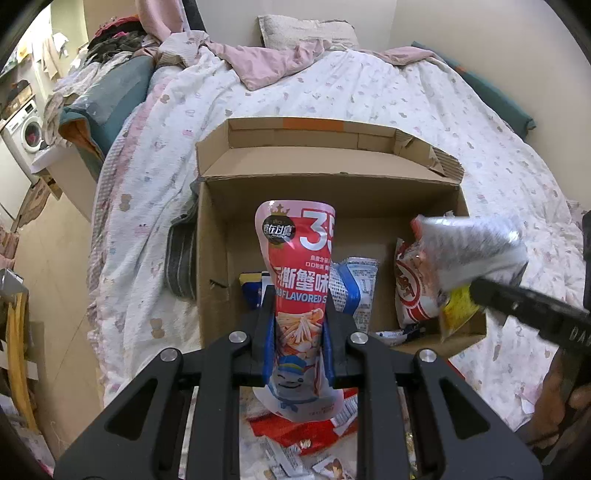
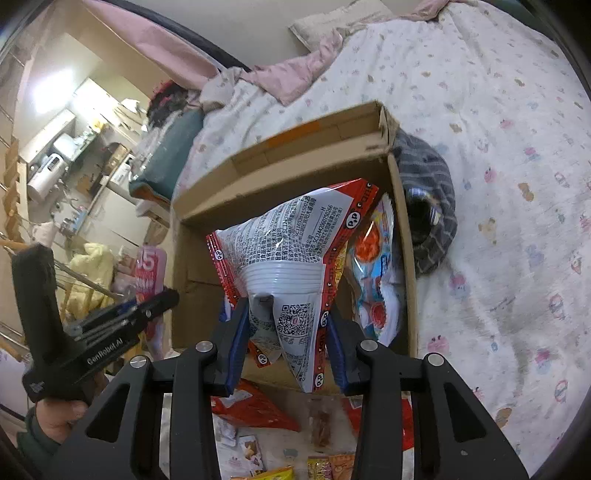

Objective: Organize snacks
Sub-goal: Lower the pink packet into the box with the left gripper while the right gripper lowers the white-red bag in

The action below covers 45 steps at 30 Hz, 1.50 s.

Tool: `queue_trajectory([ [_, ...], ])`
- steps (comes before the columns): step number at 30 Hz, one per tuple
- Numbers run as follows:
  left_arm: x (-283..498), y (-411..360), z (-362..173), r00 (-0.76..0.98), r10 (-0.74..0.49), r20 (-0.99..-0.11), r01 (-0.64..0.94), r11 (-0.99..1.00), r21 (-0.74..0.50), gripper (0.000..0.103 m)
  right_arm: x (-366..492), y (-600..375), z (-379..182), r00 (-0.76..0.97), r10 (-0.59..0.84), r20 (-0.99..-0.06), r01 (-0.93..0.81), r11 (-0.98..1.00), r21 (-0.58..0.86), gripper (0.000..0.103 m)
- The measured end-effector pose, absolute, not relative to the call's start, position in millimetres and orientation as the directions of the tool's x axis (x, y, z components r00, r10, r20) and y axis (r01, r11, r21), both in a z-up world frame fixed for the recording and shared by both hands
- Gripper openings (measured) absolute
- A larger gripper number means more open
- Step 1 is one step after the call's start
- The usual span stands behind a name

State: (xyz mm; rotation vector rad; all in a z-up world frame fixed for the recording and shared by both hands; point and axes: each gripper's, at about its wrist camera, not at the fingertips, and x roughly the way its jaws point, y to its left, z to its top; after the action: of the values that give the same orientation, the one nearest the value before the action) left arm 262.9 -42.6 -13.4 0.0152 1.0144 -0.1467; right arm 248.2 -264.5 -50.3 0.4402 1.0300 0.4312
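Left wrist view first: nearest to me, loose packets [image 1: 295,439] lie scattered on the bedding under the left gripper [image 1: 299,332]. Its jaws are clamped on a tall pink and red pouch [image 1: 301,280] of crab-flavoured sticks, which I hold upright, the lower half pinched between the blue pads and the top rising in front of the box [image 1: 332,206]. Beyond it the open cardboard box sits on the bed [image 1: 369,85], flaps up. Inside it I see a blue and white packet [image 1: 356,286] just behind the pouch and a red and white bag [image 1: 413,291] towards the right wall. At the right edge the other gripper's arm reaches over the box rim with a blurred silvery bag [image 1: 469,247] above the red and white one. A grey striped cloth [image 1: 181,258] lies against the box's left outer wall.

Right wrist view: more packets [image 2: 255,406] lie on the bedding closest to me. My right gripper [image 2: 286,332] is closed on a red-edged white bag [image 2: 291,251] printed with text and a QR code, held over the near rim of the box [image 2: 280,155]. Behind the bag, inside the box, is a bright orange and blue packet [image 2: 373,258]. At the left, the left gripper [image 2: 155,302] shows with its pink pouch [image 2: 149,273] outside the box wall. Farther off are a rumpled pink quilt [image 2: 295,77] and a pillow [image 2: 332,18].
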Motion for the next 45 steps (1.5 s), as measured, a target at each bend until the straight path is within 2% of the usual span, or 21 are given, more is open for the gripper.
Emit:
queue_trajectory([
  [4, 265.0, -42.6, -18.9, 0.529, -0.096, -0.843, 0.127, 0.991, -0.033, 0.018, 252.9, -259.5, -61.0, 0.421, 0.531, -0.735, -0.116, 0.836, 0.536, 0.04],
  [10, 267.7, -43.1, -27.8, 0.502, -0.119, -0.856, 0.126, 0.99, -0.064, 0.019, 257.4, -255.2, -71.3, 0.391, 0.537, -0.748, -0.103, 0.833, 0.544, 0.04],
  [25, 267.1, -46.1, -26.6, 0.509, -0.113, -0.853, 0.132, 0.99, -0.053, 0.03, 259.7, -247.1, -76.2, 0.374, 0.535, -0.758, -0.112, 0.837, 0.536, 0.043],
  [31, 266.0, -45.7, -25.3, 0.507, -0.118, -0.854, 0.143, 0.988, -0.052, 0.04, 259.6, -246.0, -76.0, 0.374, 0.536, -0.756, -0.116, 0.836, 0.536, 0.043],
  [37, 263.3, -44.7, -24.4, 0.511, -0.114, -0.852, 0.142, 0.989, -0.047, 0.055, 259.0, -242.6, -74.6, 0.374, 0.536, -0.757, -0.123, 0.838, 0.532, 0.043],
  [41, 263.5, -44.8, -25.7, 0.51, -0.083, -0.856, 0.113, 0.993, -0.029, 0.082, 259.1, -242.9, -73.7, 0.374, 0.536, -0.757, -0.121, 0.837, 0.533, 0.043],
  [45, 264.1, -42.0, -25.9, 0.508, -0.089, -0.857, 0.102, 0.994, -0.042, 0.083, 259.1, -242.8, -73.1, 0.374, 0.537, -0.756, -0.123, 0.836, 0.534, 0.043],
])
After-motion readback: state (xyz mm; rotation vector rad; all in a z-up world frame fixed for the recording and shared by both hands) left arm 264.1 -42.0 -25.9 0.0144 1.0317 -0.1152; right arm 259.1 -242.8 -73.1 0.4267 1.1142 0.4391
